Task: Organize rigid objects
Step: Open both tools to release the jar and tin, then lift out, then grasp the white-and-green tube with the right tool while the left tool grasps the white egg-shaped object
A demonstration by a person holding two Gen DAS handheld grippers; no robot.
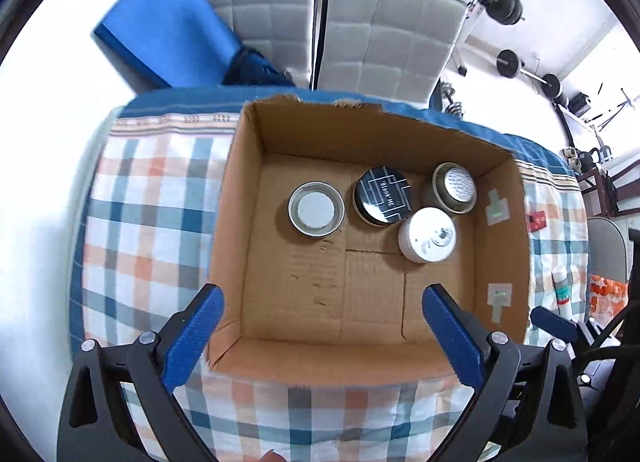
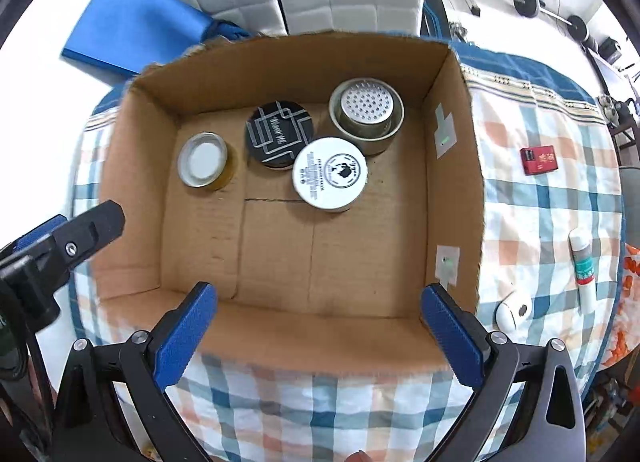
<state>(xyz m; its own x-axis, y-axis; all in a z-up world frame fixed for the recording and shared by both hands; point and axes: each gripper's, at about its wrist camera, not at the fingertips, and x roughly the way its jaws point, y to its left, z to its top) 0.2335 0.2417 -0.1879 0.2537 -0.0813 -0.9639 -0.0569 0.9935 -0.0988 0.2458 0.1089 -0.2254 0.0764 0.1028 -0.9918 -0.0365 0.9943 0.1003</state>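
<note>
On a table covered with a plaid cloth (image 2: 532, 198), an open cardboard box (image 2: 452, 222) holds four round containers along its far half: from the left, a silver-lidded jar (image 2: 203, 164), a black tin (image 2: 279, 133), a white tin (image 2: 330, 173) touching the black tin, and a perforated metal can (image 2: 366, 110) in the far right corner. The left gripper (image 1: 322, 336) and the right gripper (image 2: 318, 332) both hover at the box's near wall, each with jaws spread wide apart and holding nothing. To the right of the box, on the cloth, lie a white round object (image 2: 513, 313), a glue stick (image 2: 583, 268) and a red packet (image 2: 539, 159).
</note>
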